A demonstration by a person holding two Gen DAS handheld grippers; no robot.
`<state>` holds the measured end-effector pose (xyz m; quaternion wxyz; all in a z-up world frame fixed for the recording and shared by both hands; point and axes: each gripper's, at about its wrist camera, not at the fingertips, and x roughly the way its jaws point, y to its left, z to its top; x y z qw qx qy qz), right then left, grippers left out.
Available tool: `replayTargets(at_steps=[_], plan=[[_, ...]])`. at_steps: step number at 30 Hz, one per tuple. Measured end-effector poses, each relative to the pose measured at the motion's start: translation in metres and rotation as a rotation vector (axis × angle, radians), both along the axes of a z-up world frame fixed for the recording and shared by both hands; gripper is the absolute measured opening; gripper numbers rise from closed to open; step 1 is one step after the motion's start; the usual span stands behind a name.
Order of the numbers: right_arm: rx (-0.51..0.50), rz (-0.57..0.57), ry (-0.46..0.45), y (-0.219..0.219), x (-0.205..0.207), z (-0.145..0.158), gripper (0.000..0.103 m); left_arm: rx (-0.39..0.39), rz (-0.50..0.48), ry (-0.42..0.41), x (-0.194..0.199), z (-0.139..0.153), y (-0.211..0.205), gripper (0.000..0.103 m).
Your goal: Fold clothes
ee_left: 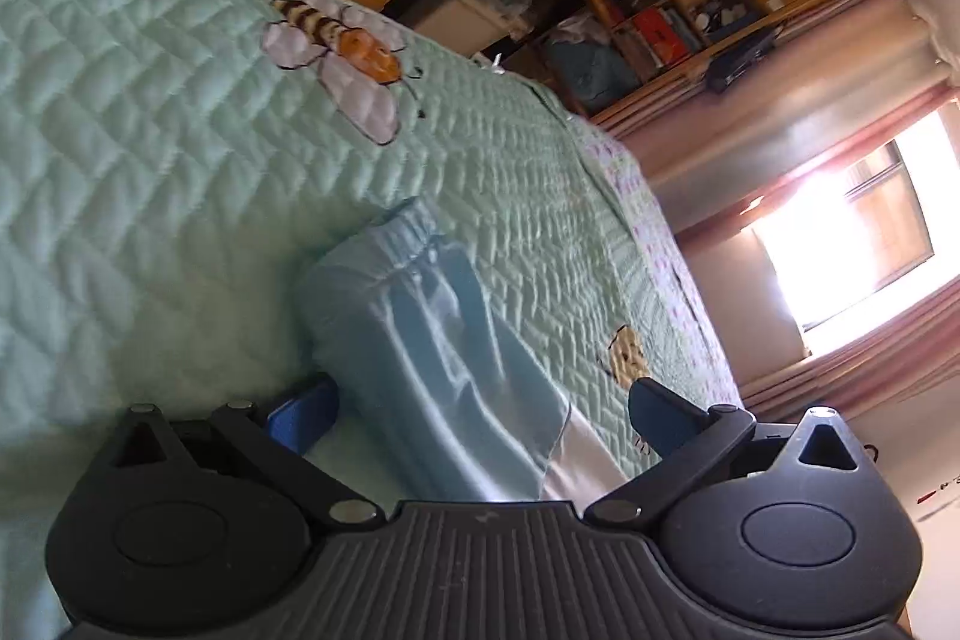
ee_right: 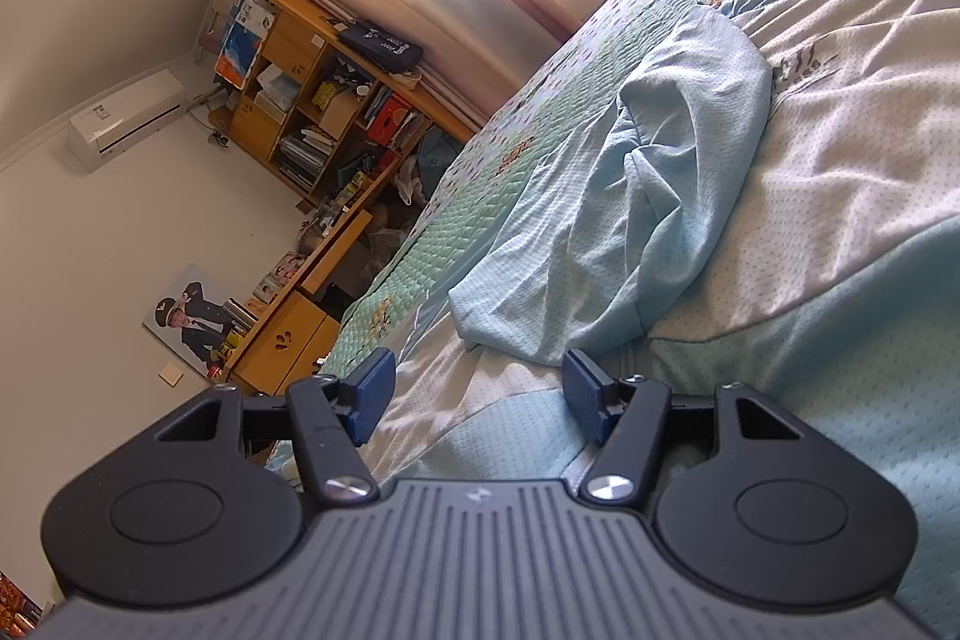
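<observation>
Got my left tool (ee_left: 474, 418) spread wide with nothing gripped, light blue shorts (ee_left: 432, 370) lying on the bed (ee_left: 150, 160) between its fingers. Right tool (ee_right: 477, 394) half open, empty, near the blue shirt (ee_right: 630, 196). Guessing next I pinch an edge to fold.

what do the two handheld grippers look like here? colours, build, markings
Both match. The left gripper and the right gripper each have a ribbed grey centre plate with a small pale logo, two rounded black housings with circular insets, black link arms on silver pivot screws, and blue ridged fingers. No cables, hands or sleeves show.
</observation>
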<state>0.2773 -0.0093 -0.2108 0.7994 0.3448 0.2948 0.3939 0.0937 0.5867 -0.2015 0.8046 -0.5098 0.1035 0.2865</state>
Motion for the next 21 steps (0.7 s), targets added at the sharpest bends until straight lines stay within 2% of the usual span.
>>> replayTargets(at_steps=[4,6,7,8,9,11,12,14,19,21], plan=[[0.000,0.001,0.000,0.000,0.000,0.000,0.063,0.024,0.034,0.015,0.009,0.001,-0.007,0.102],[0.001,0.001,0.000,0.000,0.000,0.000,0.063,0.041,0.054,0.035,0.009,0.002,-0.011,0.096],[0.002,0.000,0.001,0.000,0.000,0.000,0.063,0.052,0.070,0.049,0.008,0.002,-0.014,0.087],[0.003,0.000,0.000,0.000,0.000,0.000,0.063,0.062,0.087,0.063,0.007,0.001,-0.017,0.071],[0.005,0.000,0.000,0.000,0.001,0.000,0.063,0.068,0.106,0.078,0.004,-0.001,-0.018,0.059],[0.010,0.001,0.001,0.000,0.001,-0.001,0.063,0.045,0.140,0.100,-0.001,-0.009,-0.014,0.011],[0.014,0.001,0.001,-0.001,0.001,-0.001,0.063,0.023,0.147,0.099,-0.005,-0.014,-0.011,0.005],[0.020,0.001,0.002,-0.002,0.001,-0.002,0.063,0.015,0.131,0.080,-0.009,-0.016,-0.005,0.005],[0.045,0.003,0.006,-0.005,0.003,-0.003,0.063,0.218,0.064,0.258,0.009,0.014,-0.024,0.002],[0.062,0.006,0.009,-0.008,0.004,-0.004,0.063,0.261,0.069,0.259,0.013,0.030,-0.031,0.002]])
